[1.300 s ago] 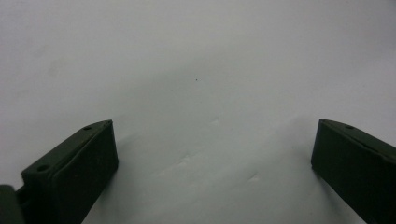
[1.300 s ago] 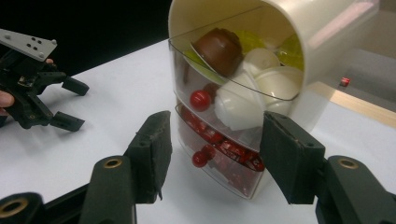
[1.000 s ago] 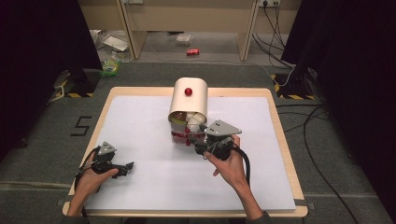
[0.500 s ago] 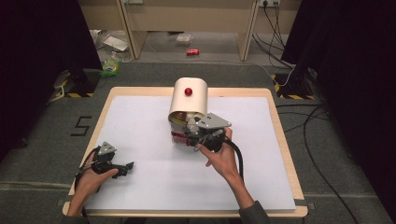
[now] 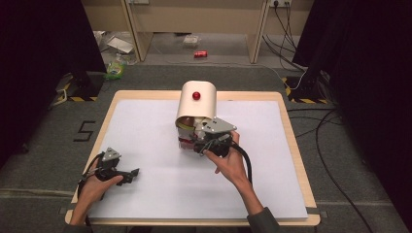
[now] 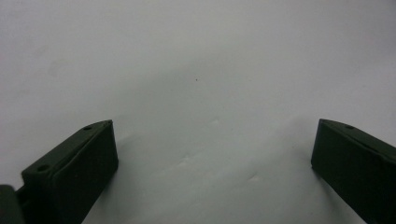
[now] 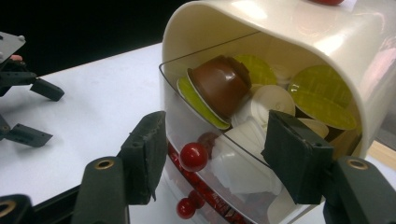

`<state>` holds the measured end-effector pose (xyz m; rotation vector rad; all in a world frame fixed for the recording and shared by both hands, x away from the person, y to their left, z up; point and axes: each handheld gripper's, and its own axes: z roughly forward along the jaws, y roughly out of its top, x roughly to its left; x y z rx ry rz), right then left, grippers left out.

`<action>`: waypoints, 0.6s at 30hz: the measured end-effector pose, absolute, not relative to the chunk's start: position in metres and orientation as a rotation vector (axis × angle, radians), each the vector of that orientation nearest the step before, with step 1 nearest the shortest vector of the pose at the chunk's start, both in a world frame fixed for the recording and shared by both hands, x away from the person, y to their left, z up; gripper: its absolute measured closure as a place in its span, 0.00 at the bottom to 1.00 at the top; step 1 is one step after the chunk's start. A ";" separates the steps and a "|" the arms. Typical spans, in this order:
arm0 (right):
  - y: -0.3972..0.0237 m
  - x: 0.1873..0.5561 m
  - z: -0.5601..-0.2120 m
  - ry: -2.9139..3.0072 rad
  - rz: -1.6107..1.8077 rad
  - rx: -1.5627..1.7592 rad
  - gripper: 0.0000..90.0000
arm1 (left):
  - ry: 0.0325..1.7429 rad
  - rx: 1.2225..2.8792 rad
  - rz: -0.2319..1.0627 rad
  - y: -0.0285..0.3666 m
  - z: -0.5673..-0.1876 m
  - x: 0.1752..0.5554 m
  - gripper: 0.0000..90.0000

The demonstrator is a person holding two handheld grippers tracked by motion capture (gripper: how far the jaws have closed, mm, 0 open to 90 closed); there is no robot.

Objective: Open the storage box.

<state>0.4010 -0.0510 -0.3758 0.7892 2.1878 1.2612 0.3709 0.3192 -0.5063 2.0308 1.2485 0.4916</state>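
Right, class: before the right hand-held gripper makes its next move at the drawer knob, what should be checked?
1. Right hand-held gripper jaws apart: ok, they have just been opening.
2. Round red knob of the clear plastic drawer lined up between the jaws: ok, pads not touching it.
3. Cream rounded capsule holder upright on the white table: ok.
4. Brown capsule safely below the drawer's rim: cannot tell.
5. Left hand-held gripper open and well away: ok.
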 end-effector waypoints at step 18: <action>-0.050 0.387 -0.372 2.251 1.229 0.776 0.43 | 1.248 2.030 0.491 0.319 -0.506 0.371 0.00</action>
